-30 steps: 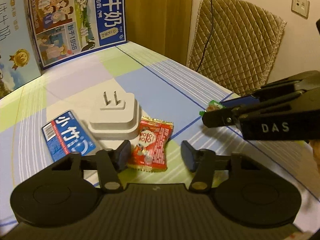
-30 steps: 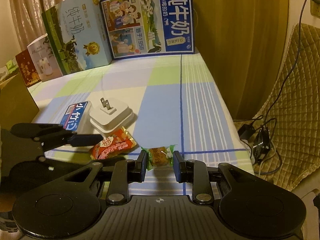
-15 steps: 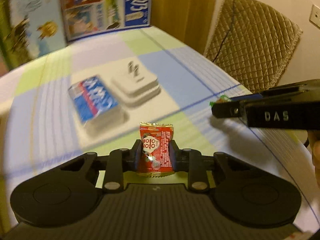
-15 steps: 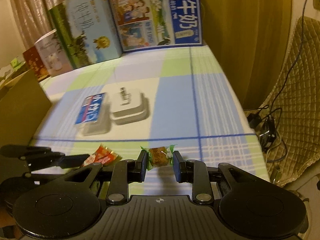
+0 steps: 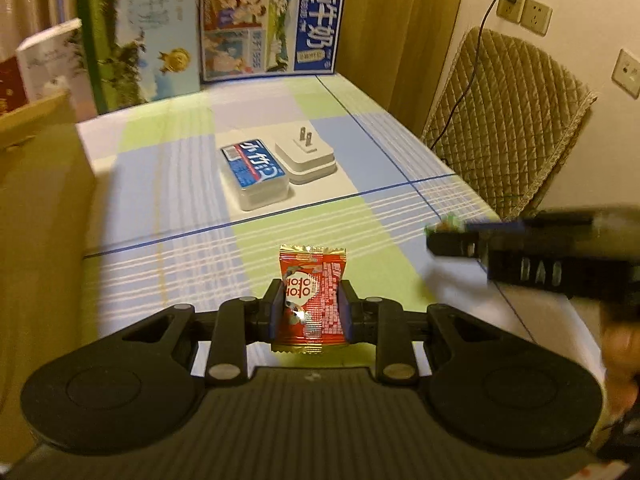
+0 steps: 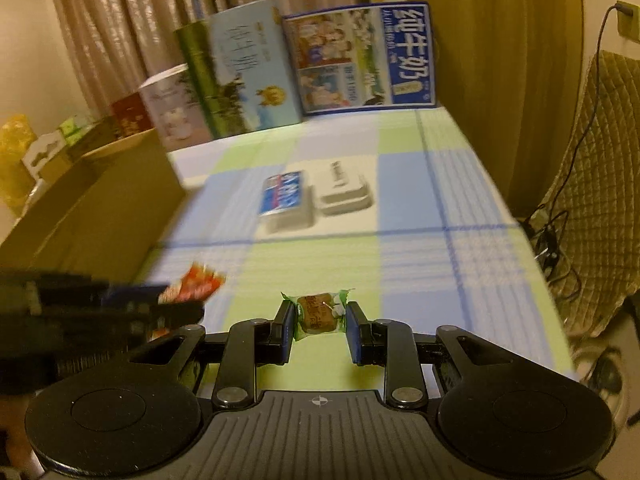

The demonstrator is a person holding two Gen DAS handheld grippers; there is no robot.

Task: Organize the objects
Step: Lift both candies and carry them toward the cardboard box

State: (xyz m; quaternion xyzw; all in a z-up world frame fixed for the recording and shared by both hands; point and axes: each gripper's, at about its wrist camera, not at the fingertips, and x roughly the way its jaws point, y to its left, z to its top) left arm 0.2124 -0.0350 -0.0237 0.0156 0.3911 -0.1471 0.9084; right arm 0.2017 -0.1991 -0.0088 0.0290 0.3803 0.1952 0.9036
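Checked blue-and-green tablecloth (image 5: 192,184) under warm light; curtains behind, quilted chair (image 5: 508,120) at 2 o'clock.

Left gripper (image 5: 311,312): clamped on red snack packet (image 5: 312,296), pads pinching its two long edges so it stands upright, clear of the cloth. Right gripper (image 6: 320,326): closed on green-wrapped candy (image 6: 318,312), caught by the twisted ends, lifted too.

Outward: blue-labelled white case (image 5: 254,172) and white plug adapter (image 5: 305,156) at 12 o'clock, side by side, prongs up, untouched. Open cardboard box (image 6: 92,208) at 9 to 10 o'clock, likely the drop point, hence both sweets carried at once. Milk cartons (image 5: 272,24) lined along far edge.
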